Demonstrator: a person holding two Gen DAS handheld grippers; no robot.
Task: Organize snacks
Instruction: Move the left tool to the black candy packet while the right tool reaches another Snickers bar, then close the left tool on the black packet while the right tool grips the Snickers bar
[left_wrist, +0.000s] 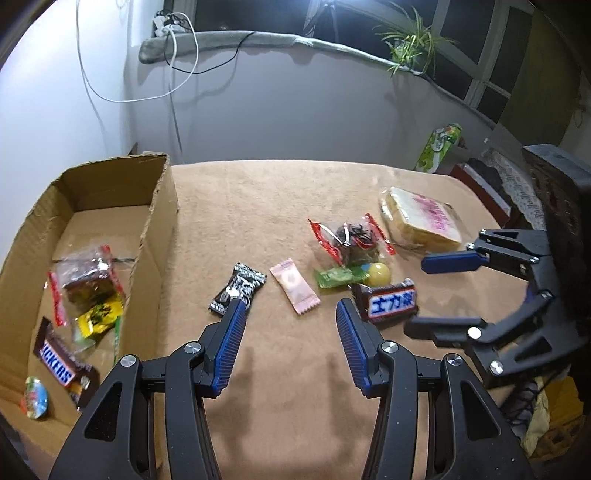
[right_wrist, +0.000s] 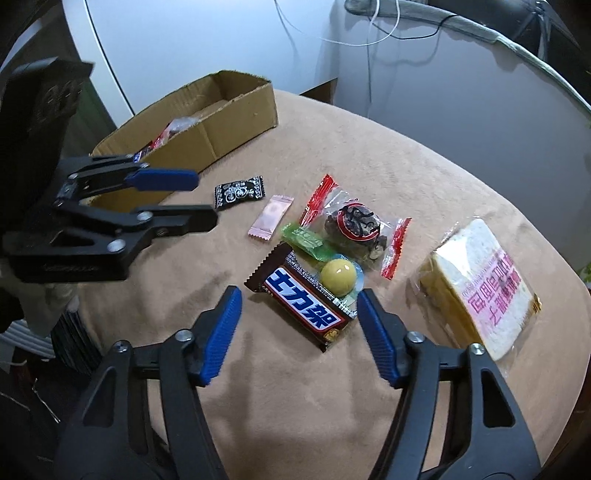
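Cardboard box (left_wrist: 110, 206): sits at the left side of the worktop (left_wrist: 280, 406), open at the top, so wrapped snacks can be dropped in from above; it serves as the collecting place.
Already in the box: a Snickers bar (left_wrist: 61, 363), a clear red-edged packet (left_wrist: 86, 282), a yellow wrapper (left_wrist: 99, 317) and a small round foil-lidded cup (left_wrist: 36, 400) lie loose on its floor.
Left on the worktop: a black-and-white candy (right_wrist: 240, 192), a pink sachet (right_wrist: 271, 216), a green wrapper (right_wrist: 304, 242), a yellow ball candy (right_wrist: 339, 277), a clear packet with red ends (right_wrist: 356, 227), a brown chocolate bar (right_wrist: 303, 301) and a bagged bread slice (right_wrist: 480, 280), clustered to the right of the box and well apart from it.
Right hand-held gripper (right_wrist: 299, 315): angled down over the brown chocolate bar, jaws parted to either side of it, pads not pressing; I judge this bar to be the next pick.
Left hand-held gripper (left_wrist: 291, 326): jaws apart and empty, hovering over bare cloth between the black-and-white candy and the pink sachet, near enough to take either.
Risk: the ball candy touches the bar's far edge by the right-hand pad, so a closing grip may nudge it.
Progress: partly done, by my reckoning.
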